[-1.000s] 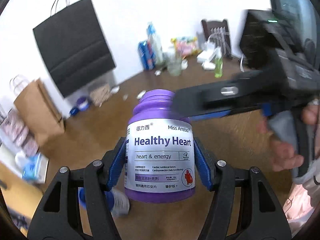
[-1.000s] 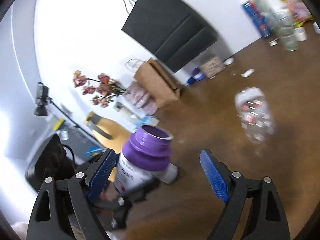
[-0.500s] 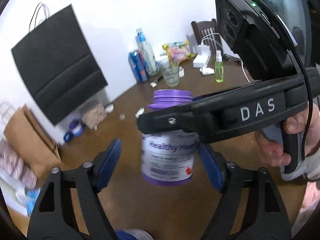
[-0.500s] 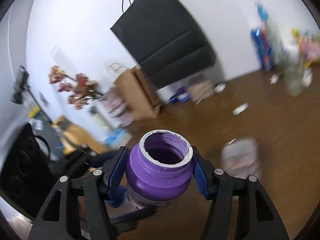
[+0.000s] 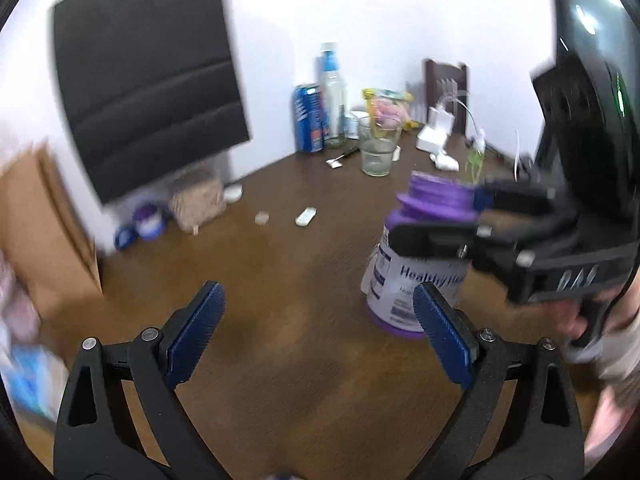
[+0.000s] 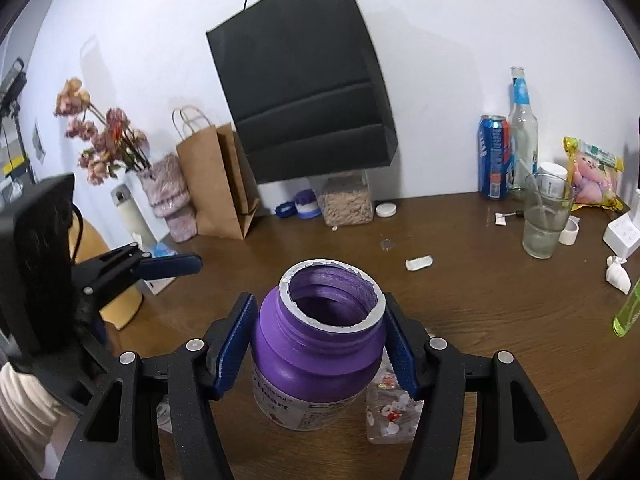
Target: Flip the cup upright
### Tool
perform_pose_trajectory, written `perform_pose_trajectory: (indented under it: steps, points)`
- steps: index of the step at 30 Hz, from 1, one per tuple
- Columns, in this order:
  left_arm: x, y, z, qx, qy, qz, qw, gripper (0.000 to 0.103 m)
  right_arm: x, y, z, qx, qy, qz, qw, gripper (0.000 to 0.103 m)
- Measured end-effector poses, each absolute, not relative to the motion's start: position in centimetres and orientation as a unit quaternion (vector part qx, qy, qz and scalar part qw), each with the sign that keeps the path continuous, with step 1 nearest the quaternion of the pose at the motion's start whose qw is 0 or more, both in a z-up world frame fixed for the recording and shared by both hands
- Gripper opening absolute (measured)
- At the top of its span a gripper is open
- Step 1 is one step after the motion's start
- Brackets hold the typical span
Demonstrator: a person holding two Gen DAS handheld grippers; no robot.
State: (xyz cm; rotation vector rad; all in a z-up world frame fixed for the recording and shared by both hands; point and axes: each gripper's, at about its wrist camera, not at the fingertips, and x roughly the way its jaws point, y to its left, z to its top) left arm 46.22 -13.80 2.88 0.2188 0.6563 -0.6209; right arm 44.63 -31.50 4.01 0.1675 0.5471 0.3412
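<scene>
**Purple jar mouth-up in your right gripper, left gripper standing clear**

Your right gripper (image 6: 316,344) has its blue pads clamped on the shoulder of the open purple plastic jar with the white "Healthy Heart" label (image 6: 316,356), and the mouth faces up at the camera. That high grip on the neck makes sense: the body hangs straight below, so the base can meet the wood flat. From the left wrist view the jar (image 5: 416,272) sits right of centre, low over the brown wooden table (image 5: 280,280); I can't tell whether the base is touching the table or just above it.

Your left gripper (image 5: 320,336) is spread wide with nothing between the pads, the jar just beyond its right finger. Keeping it open and to the side leaves your right hand room to work.

A clear plastic cup with red printed figures (image 6: 390,412) lies on the table just right of the jar, partly hidden by your finger. Mind that as you lower: I'd judge a nudge could tip things. The uprighting looks nearly finished.
</scene>
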Motion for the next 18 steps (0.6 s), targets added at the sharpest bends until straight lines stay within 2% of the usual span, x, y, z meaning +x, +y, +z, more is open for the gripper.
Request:
perform_pose_trajectory:
  steps: [3,9,18]
  points:
    - [44.1,-12.1,3.1,0.055,0.325,-0.293,0.897,0.092,44.1,-29.9,3.6,0.065,0.269,0.180,0.944,0.066]
    - [39.7,-9.8,0.5,0.030,0.309,-0.223,0.924,0.093,43.1,-25.6,2.1,0.005,0.287,0.203,0.936,0.066]
    - [40.5,-6.8,-4.0,-0.007,0.363,-0.185,0.913,0.092,44.2,-21.6,-1.8,-0.053,0.328,0.187,0.925,0.066]
